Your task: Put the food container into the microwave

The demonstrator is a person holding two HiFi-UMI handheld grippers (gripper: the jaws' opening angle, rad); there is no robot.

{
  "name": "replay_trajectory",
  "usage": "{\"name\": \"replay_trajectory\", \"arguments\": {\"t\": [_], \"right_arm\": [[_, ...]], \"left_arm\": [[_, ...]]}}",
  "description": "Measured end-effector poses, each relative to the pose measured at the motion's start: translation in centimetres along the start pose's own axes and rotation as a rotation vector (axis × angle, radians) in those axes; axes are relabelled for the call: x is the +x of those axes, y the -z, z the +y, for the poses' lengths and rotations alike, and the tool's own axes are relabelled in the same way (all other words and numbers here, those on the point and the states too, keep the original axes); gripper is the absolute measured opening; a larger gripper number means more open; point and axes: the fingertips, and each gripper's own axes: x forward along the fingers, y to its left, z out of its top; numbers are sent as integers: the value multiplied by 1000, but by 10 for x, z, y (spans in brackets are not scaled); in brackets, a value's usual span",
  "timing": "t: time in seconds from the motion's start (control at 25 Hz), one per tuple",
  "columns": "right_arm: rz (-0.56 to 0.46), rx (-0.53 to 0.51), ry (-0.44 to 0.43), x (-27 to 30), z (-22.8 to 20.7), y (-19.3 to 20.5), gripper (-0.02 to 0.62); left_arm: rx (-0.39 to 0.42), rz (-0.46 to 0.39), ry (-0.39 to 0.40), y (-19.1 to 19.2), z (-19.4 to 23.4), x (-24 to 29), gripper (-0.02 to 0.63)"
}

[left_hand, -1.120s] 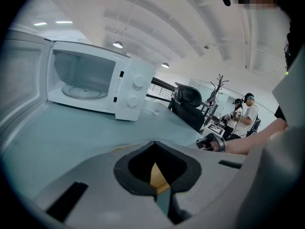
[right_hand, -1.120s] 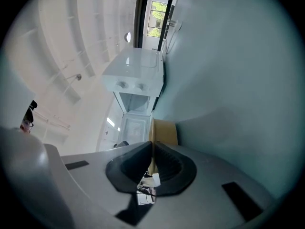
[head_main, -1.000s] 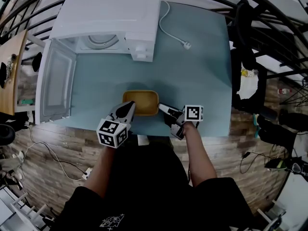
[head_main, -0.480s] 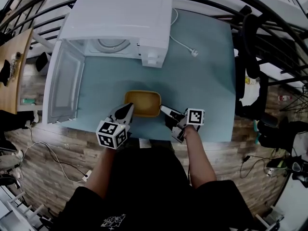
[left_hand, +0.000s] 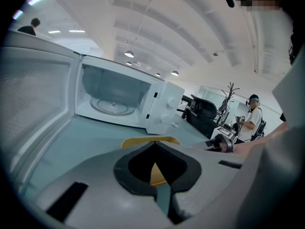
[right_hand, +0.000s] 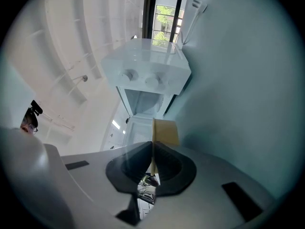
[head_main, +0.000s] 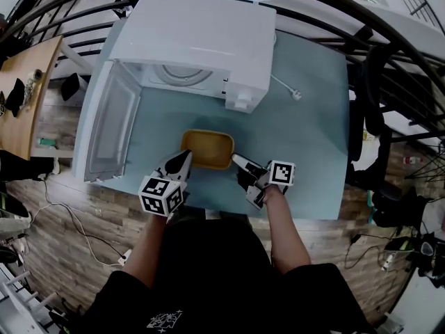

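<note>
The yellow food container [head_main: 206, 149] hangs just above the teal table [head_main: 306, 138], in front of the white microwave [head_main: 201, 40]. The microwave's door [head_main: 111, 131] stands swung open to the left, showing the glass turntable [left_hand: 112, 108] inside. My left gripper [head_main: 185, 160] is shut on the container's left rim and my right gripper [head_main: 236, 160] is shut on its right rim. In the left gripper view the container [left_hand: 151, 141] shows over the closed left gripper [left_hand: 153, 149]. In the right gripper view the right gripper [right_hand: 153, 149] pinches the container [right_hand: 166, 131] edge-on, with the microwave [right_hand: 147, 75] beyond.
The microwave's power cord and plug [head_main: 292, 92] lie on the table to the right of it. The open door juts out along the table's left edge. Dark chairs [head_main: 379, 96] stand past the right edge. A person [left_hand: 250, 116] stands far off in the room.
Both grippers have carried the container forward, and the gap between it and the microwave's open front has shrunk. The grip on both rims is unchanged.
</note>
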Motion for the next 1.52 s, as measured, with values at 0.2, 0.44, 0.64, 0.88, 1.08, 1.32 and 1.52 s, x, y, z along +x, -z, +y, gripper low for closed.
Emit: {"name": "replay_trajectory", "arguments": {"t": [0.2, 0.44, 0.64, 0.88, 1.08, 1.32, 1.52], "right_arm": [[-7, 2, -4, 23, 10, -4, 21], [-22, -9, -5, 46, 15, -12, 21], [-65, 0, 0, 63, 18, -21, 21], [-95, -9, 16, 84, 20, -29, 21], [-125, -13, 4, 107, 26, -36, 21], [-167, 3, 12, 122, 26, -45, 21], [-209, 16, 8, 138, 27, -53, 21]], "left_arm": [[-1, -19, -11, -14, 18, -7, 8], [4, -27, -5, -28, 39, -7, 8], [4, -33, -6, -37, 56, -8, 8], [11, -45, 1, -51, 74, -9, 8], [17, -45, 13, -58, 89, -7, 8], [17, -46, 14, -65, 102, -2, 8], [4, -59, 22, -75, 111, 3, 8]]}}
